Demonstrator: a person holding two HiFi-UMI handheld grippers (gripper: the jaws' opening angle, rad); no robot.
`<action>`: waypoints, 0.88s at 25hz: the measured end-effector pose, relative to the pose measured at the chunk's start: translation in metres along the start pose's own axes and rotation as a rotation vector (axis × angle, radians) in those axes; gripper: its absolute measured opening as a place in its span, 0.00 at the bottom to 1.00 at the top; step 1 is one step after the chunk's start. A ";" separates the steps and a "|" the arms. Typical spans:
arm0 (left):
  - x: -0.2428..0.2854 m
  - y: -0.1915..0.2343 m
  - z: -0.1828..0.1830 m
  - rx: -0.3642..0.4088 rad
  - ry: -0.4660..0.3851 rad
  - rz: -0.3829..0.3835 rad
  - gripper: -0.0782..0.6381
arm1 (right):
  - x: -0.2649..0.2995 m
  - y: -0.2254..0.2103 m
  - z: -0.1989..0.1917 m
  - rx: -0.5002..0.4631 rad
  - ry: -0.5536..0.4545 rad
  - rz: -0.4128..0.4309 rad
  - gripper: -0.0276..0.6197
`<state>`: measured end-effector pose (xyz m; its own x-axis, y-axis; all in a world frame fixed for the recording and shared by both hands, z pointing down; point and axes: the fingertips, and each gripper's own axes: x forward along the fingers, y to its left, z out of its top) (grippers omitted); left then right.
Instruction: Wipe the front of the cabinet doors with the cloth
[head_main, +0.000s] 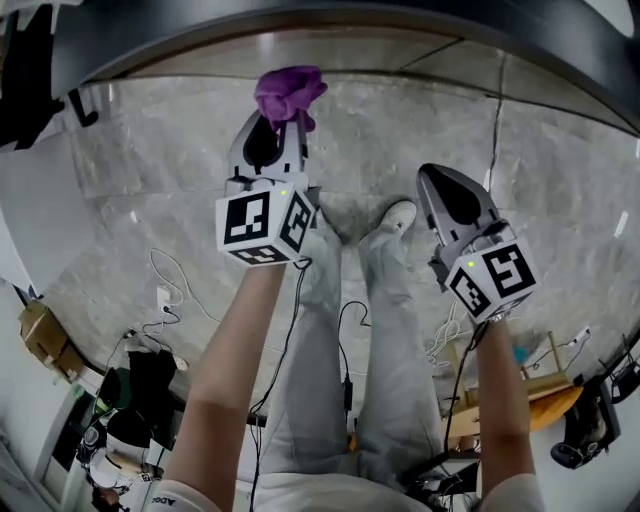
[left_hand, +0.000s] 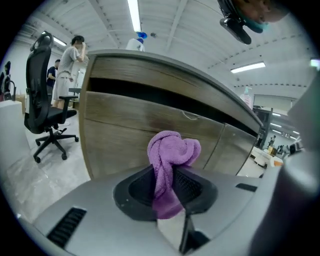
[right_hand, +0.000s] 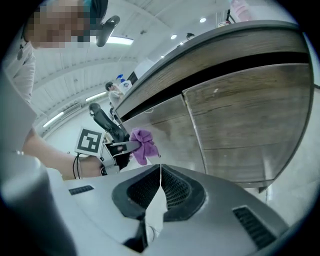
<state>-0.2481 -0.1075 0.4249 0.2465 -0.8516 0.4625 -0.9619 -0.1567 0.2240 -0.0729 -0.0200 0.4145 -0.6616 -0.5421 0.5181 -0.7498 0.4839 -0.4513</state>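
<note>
A bunched purple cloth is pinched in my left gripper, which is shut on it. In the head view the cloth sticks out past the left gripper, a short way from the cabinet's base. The wood-grain cabinet doors stand just ahead of the cloth, apart from it. My right gripper is shut with nothing between its jaws and points at a door panel. From the right gripper view the left gripper and cloth show near the cabinet front.
A grey countertop overhangs the cabinet. Marble-look floor lies below, with cables and boxes at the left and behind. A black office chair and standing people are far left of the cabinet.
</note>
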 end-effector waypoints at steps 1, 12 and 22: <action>0.008 -0.018 -0.007 -0.009 0.007 -0.011 0.22 | -0.007 -0.011 0.001 0.017 -0.008 -0.010 0.09; 0.087 -0.135 -0.049 -0.029 0.071 -0.104 0.22 | -0.039 -0.071 -0.022 0.105 -0.068 -0.070 0.09; 0.106 -0.097 -0.056 0.039 0.058 -0.175 0.22 | -0.017 -0.072 -0.068 0.086 -0.016 -0.119 0.09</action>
<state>-0.1221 -0.1548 0.5001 0.4157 -0.7795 0.4687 -0.9073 -0.3200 0.2727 -0.0070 0.0010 0.4877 -0.5678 -0.6029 0.5604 -0.8201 0.3555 -0.4484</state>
